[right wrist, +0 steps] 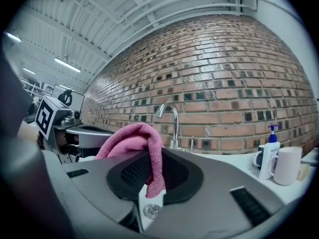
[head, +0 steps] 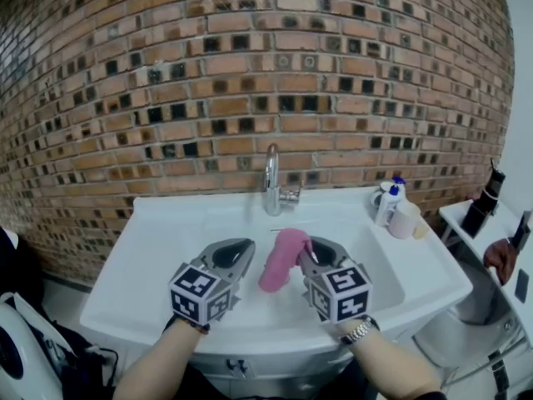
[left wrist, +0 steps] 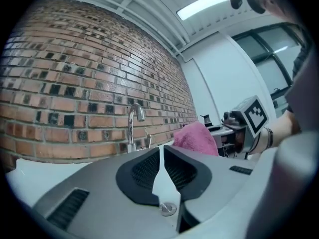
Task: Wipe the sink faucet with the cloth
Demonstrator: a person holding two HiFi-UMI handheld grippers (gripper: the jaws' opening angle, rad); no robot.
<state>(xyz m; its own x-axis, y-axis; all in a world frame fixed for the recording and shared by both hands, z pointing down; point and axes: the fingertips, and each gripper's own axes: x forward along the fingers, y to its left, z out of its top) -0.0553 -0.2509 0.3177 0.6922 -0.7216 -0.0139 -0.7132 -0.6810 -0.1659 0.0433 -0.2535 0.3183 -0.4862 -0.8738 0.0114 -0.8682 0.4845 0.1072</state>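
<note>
While the right gripper [right wrist: 157, 154] is clamped on a fold of the pink cloth [right wrist: 130, 139], the rest of that cloth bunches up over one jaw and a short end hangs down between the two. The left gripper [left wrist: 161, 149] has its jaws drawn almost together, with only a sliver of a gap and nothing between them. In the head view the two grippers are side by side over the white sink [head: 158, 257], both pointing level toward the back, with the cloth drooping from the right one's tip between them. The chrome faucet [head: 272, 182] stands upright at the back rim, well apart from the cloth. To the faucet's right, on the sink's ledge, a pump bottle [head: 388, 204] stands just beside a pale mug [head: 405, 220]. A brick wall [head: 250, 82] rises behind the sink.
</note>
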